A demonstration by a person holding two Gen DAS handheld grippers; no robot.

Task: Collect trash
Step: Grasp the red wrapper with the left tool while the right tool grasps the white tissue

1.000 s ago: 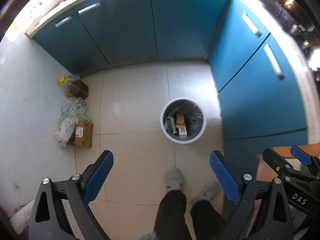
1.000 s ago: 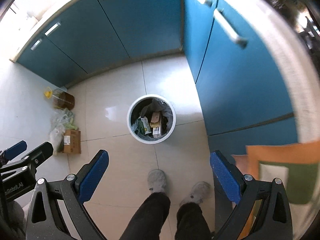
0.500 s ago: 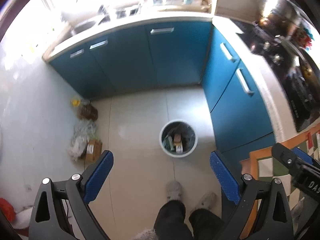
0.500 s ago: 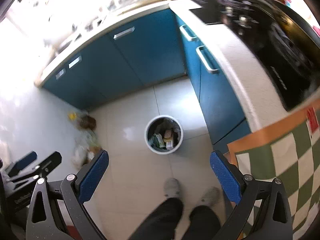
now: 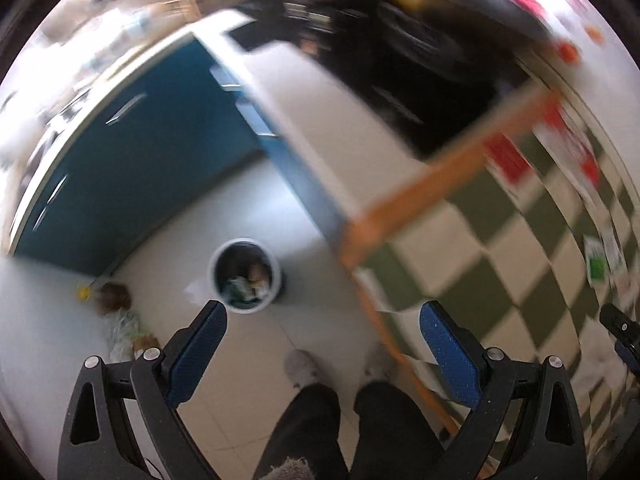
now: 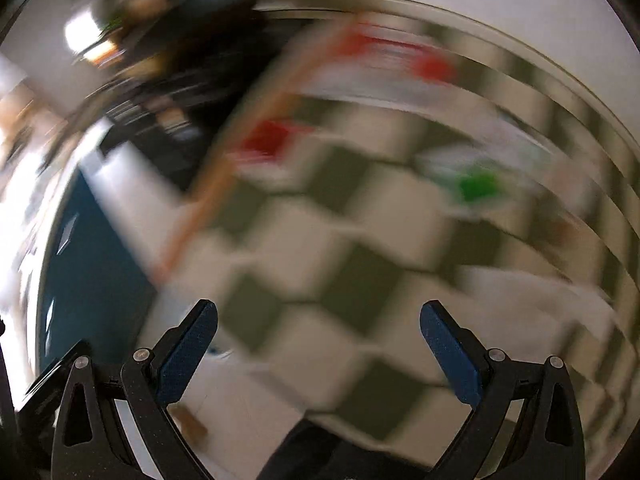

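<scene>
hand-held gripper (image 5: 322, 344) agape above bin (image 5: 245, 276)

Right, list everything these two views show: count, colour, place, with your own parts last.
bin: one, white rim, on the floor by the cabinets, trash inside
cabinets: a run, blue, behind the bin
tablecloth: one, green and white checks, orange edge, on the right
packets: a few, red, on the tablecloth, blurred
green item: one, on the tablecloth, too blurred to name
bags and box: a small heap, pale and brown, floor at left wall
slippers: two, grey, on the floor
left claw: open, blue pads, empty
right claw: open, blue pads, empty
</scene>
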